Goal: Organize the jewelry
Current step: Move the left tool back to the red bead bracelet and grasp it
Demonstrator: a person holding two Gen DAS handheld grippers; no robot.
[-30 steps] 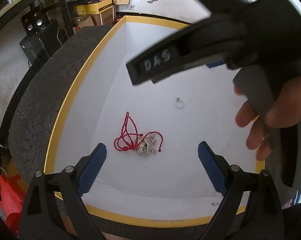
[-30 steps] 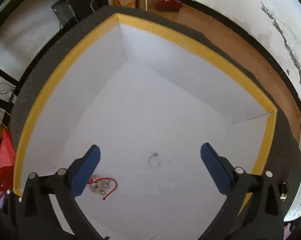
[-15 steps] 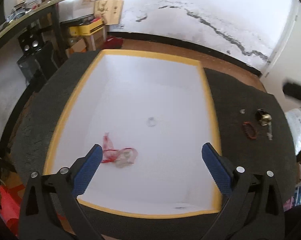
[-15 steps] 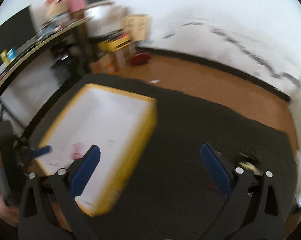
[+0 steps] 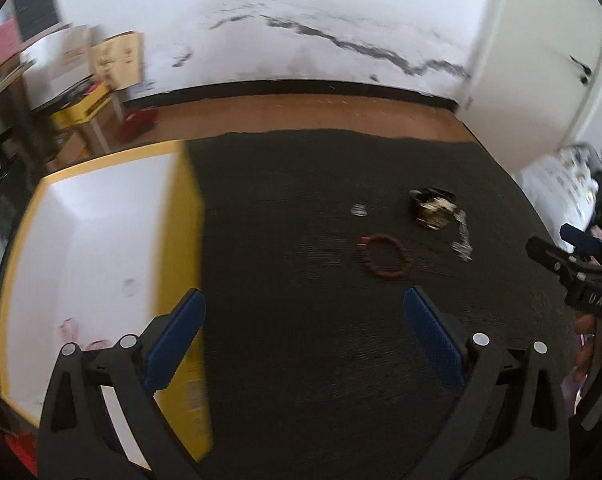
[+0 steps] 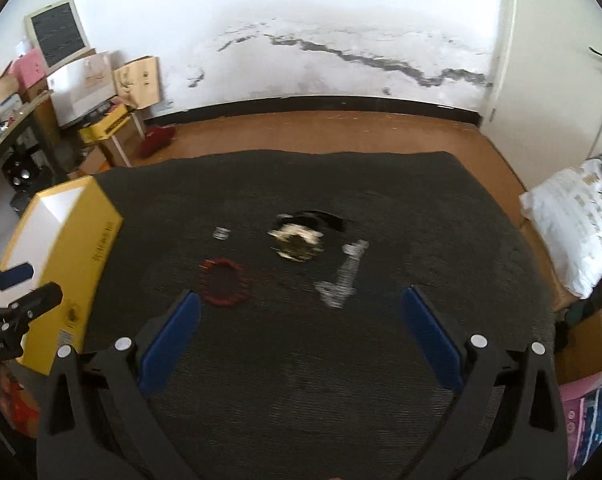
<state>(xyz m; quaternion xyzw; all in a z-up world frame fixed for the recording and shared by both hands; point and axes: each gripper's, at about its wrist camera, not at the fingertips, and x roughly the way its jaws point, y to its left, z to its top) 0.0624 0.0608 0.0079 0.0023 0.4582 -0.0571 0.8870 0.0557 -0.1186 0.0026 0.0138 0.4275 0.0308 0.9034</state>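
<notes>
The box (image 6: pixel 57 248) is sitting left on the surface (image 6: pixel 301 360); the bracelet (image 6: pixel 223 282), watch (image 6: pixel 299 240) and chain (image 6: pixel 343 276) are lying right of it

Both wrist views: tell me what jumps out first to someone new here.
The yellow box with its white inside stands at the left edge of the dark mat. Mid-mat lies loose jewelry: a red bead bracelet, a silvery chain and a gold-and-black piece. The left gripper and right gripper are both open.

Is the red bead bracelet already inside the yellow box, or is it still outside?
Outside. The red bead bracelet lies flat on the dark mat, apart from the yellow box.
</notes>
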